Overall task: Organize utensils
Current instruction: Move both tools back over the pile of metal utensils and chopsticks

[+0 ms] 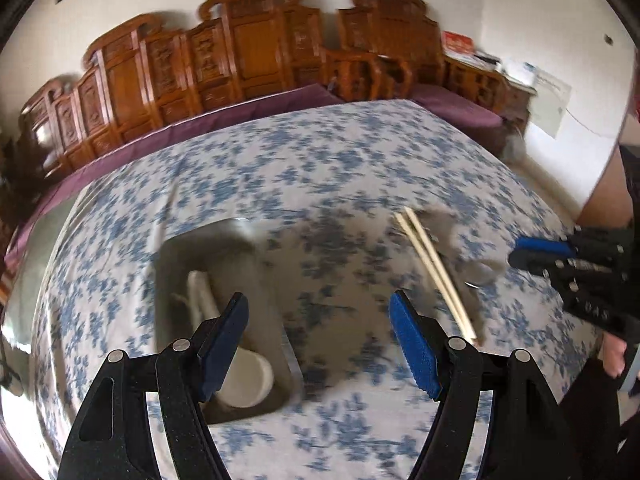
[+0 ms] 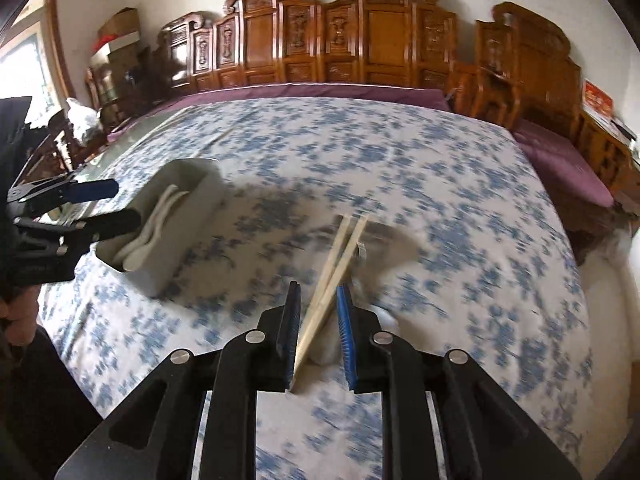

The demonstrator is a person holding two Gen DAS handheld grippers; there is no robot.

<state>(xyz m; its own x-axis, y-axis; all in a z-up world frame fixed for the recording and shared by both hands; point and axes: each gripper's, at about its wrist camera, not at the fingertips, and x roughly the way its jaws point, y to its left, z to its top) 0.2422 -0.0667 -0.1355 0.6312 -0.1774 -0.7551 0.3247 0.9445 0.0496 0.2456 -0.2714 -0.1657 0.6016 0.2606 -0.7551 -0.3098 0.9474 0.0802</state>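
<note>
A grey rectangular utensil box (image 1: 228,240) (image 2: 188,208) stands on the blue-flowered tablecloth and holds white ceramic spoons (image 1: 244,380) (image 2: 148,236). My left gripper (image 1: 318,312) is open and empty, hovering just above the box's near end; it also shows in the right wrist view (image 2: 116,204). A pair of pale wooden chopsticks (image 1: 436,272) (image 2: 336,276) lies on the cloth right of the box. My right gripper (image 2: 318,300) is narrowly open around the chopsticks' near ends, not clamped. A metal spoon (image 1: 478,272) lies under the chopsticks.
The tablecloth (image 2: 360,152) covers a table with a purple border at the far edge (image 2: 320,90). Carved wooden chairs (image 2: 380,40) line the wall behind. The person's hand (image 1: 614,356) shows at the right.
</note>
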